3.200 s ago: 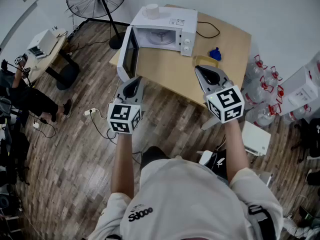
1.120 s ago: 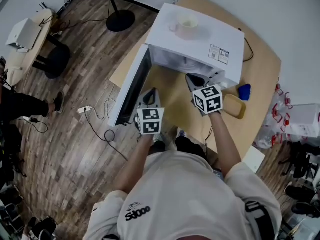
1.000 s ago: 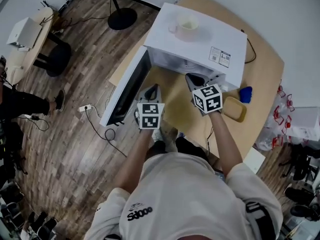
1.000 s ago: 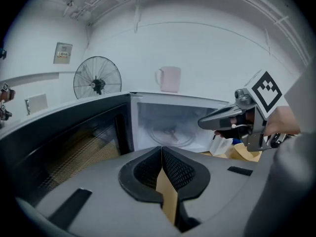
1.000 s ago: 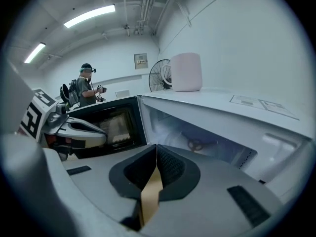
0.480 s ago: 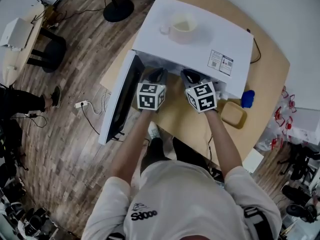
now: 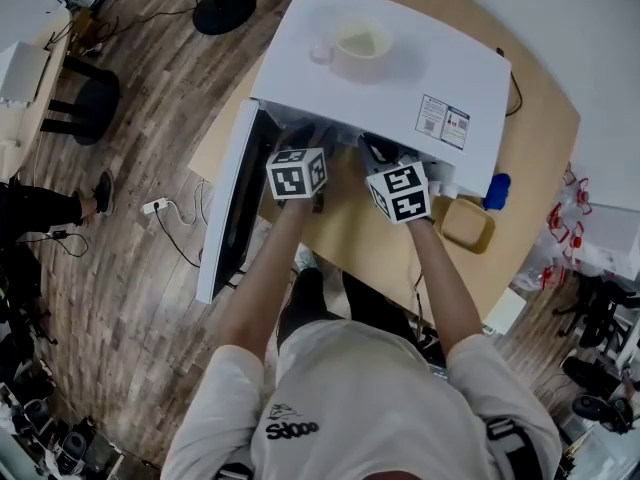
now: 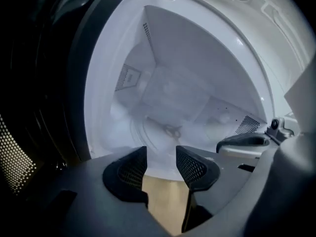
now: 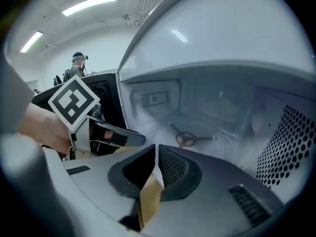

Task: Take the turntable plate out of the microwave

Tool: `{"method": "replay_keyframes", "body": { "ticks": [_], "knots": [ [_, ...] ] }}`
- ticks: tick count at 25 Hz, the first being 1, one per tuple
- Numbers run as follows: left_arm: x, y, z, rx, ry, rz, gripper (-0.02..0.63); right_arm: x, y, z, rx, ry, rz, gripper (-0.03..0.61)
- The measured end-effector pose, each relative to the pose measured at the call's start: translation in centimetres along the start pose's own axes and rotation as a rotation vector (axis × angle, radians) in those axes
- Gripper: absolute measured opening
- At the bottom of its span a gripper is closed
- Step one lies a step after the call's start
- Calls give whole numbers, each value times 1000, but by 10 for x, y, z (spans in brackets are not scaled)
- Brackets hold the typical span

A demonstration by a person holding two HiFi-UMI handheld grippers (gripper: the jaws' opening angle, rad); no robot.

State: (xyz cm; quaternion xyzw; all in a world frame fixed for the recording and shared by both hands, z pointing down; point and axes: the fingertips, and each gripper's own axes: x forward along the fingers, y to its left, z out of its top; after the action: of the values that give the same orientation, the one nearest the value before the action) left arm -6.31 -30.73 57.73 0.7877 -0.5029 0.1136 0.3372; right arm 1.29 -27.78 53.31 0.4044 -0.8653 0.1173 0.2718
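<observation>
Person wears a white short-sleeved T-shirt [image 7: 365,393] with dark lettering [image 7: 292,426].

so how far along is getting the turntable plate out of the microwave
Done: the door is open and both claws are at the opening. In hand: the left claw is opening, empty, facing the turntable plate; the right claw is shut, empty. Left: gripping the plate and bringing it out.

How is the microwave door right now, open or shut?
Open. The door stands swung out at the left of the microwave, and the left gripper view looks straight into its white cavity.
</observation>
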Motion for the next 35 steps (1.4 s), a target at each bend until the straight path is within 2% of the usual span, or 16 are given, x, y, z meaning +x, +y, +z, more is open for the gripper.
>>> {"method": "replay_keyframes", "body": {
  "ticks": [6, 9, 13, 17, 19, 25, 27, 29, 30, 33, 35],
  "knots": [
    [11, 9, -3, -147, -1, 5, 192, 4, 0, -10, 9, 10, 3, 5],
    [14, 9, -7, -171, 3, 0, 168, 6, 4, -19, 34, 37, 26, 81],
    [16, 7, -5, -242, -16, -9, 131, 8, 6, -29, 42, 56, 25, 107],
    [20, 7, -3, -330, -33, 5, 112, 8, 3, -34, 66, 62, 7, 110],
    [21, 8, -6, -390, -32, 13, 66, 7, 3, -39, 81, 67, -1, 110],
    [18, 12, -7, -539, -74, -5, 40, 3, 4, -48, 103, 79, -4, 112],
    [16, 12, -7, -528, -84, 12, 23, 2, 3, -51, 100, 83, -8, 112],
    [13, 10, -11, -459, -72, 48, 15, 0, 3, -54, 97, 87, -10, 112],
    [12, 8, -15, -449, -63, 55, 15, -1, 3, -56, 96, 89, -10, 112],
    [12, 6, -21, -520, -87, 32, 15, -3, 4, -57, 88, 91, -9, 114],
    [11, 5, -17, -517, -127, 15, 19, -3, 5, -57, 71, 86, -3, 114]
  ]
}}
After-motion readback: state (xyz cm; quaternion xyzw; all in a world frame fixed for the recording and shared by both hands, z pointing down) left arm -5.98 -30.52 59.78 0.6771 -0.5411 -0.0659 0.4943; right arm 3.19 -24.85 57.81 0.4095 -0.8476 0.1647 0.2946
